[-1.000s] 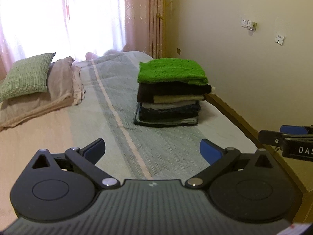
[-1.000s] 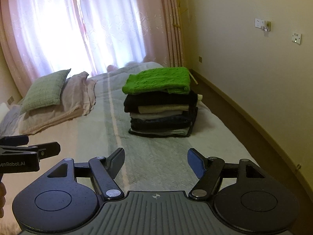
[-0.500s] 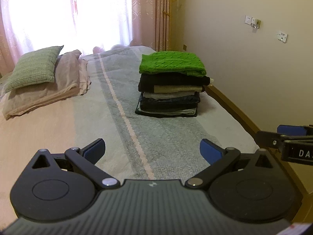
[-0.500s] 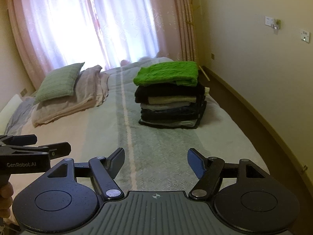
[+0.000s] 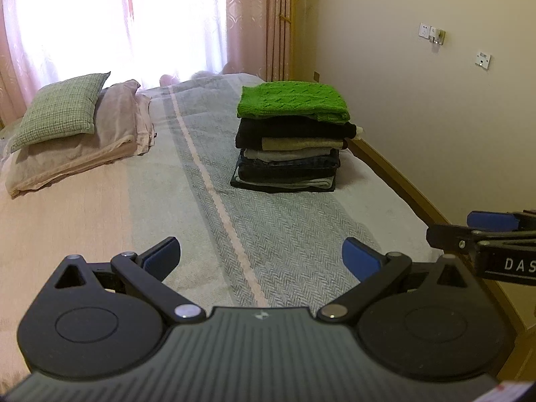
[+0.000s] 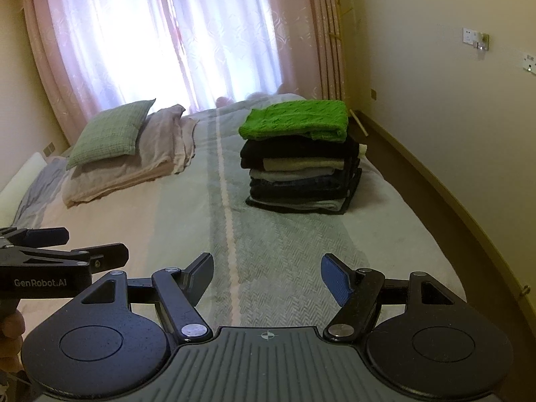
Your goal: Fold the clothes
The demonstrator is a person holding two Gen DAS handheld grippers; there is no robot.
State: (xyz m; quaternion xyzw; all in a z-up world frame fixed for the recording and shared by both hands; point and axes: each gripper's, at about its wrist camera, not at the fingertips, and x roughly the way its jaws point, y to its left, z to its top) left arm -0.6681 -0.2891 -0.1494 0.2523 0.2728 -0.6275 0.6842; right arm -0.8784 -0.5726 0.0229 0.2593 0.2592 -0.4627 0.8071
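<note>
Both views pulled back and lifted since a second ago. Left gripper [image 5: 260, 255] and right gripper [image 6: 267, 277] spread wide, empty. Folded stack [image 5: 290, 140], green sweater [image 6: 296, 121] topmost, on bed [image 5: 274, 234], well apart. Folding likely finished.

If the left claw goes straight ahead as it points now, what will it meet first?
Probably the striped blanket on the bed, short of the pile of folded clothes; the left claw is open and empty. Depth is uncertain.
</note>
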